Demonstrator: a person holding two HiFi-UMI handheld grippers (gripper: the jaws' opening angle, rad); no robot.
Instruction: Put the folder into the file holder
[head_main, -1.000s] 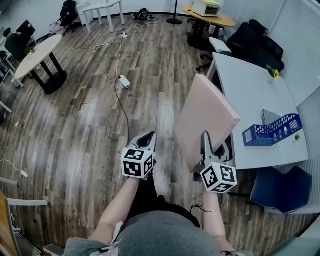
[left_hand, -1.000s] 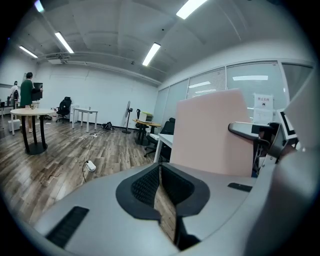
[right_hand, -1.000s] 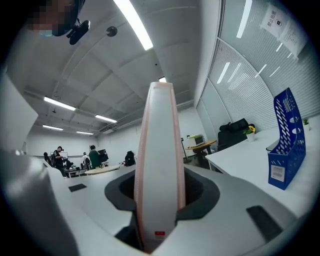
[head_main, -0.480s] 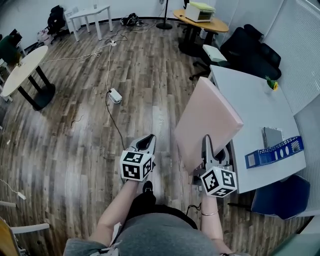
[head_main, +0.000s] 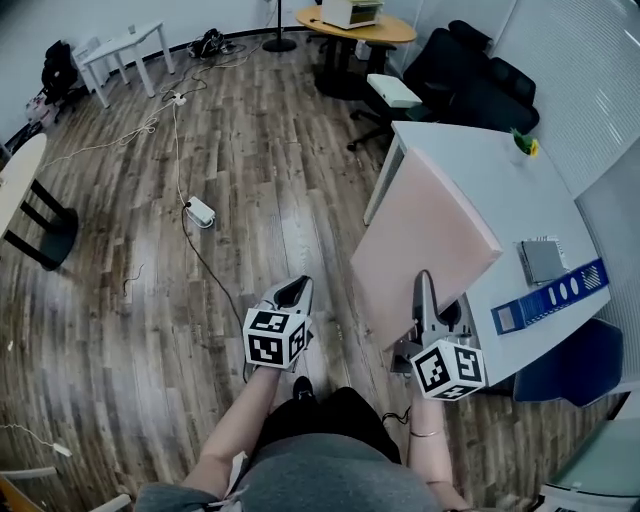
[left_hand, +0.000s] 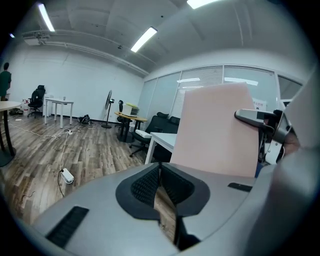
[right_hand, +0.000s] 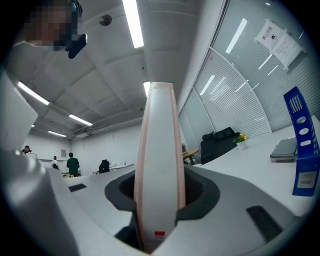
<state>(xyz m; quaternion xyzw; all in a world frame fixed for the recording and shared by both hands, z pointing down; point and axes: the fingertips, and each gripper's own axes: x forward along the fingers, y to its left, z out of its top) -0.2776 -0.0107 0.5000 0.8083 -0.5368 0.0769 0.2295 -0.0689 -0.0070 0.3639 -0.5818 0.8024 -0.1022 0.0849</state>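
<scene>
A thick pink folder (head_main: 425, 245) stands tilted in the air, its lower edge clamped in my right gripper (head_main: 428, 300). In the right gripper view the folder's (right_hand: 159, 165) spine fills the gap between the jaws, with both pads pressed on it. The blue file holder (head_main: 550, 297) lies at the near right corner of the white desk (head_main: 470, 160), to the right of the folder, and its end (right_hand: 301, 145) shows at the right edge of the right gripper view. My left gripper (head_main: 292, 293) hangs over the floor left of the folder, its jaws shut and empty (left_hand: 160, 187).
A grey box (head_main: 543, 259) lies on the desk just behind the file holder. A small yellow flower pot (head_main: 524, 146) stands at the desk's far edge. Black chairs (head_main: 470, 75) sit behind the desk, a blue chair (head_main: 568, 365) at its near side. Cables and a power strip (head_main: 200, 211) lie on the wooden floor.
The view has swung so the desk and file holder sit nearer. The folder stays clamped in my right gripper, now a little further right and over the desk's near edge.
</scene>
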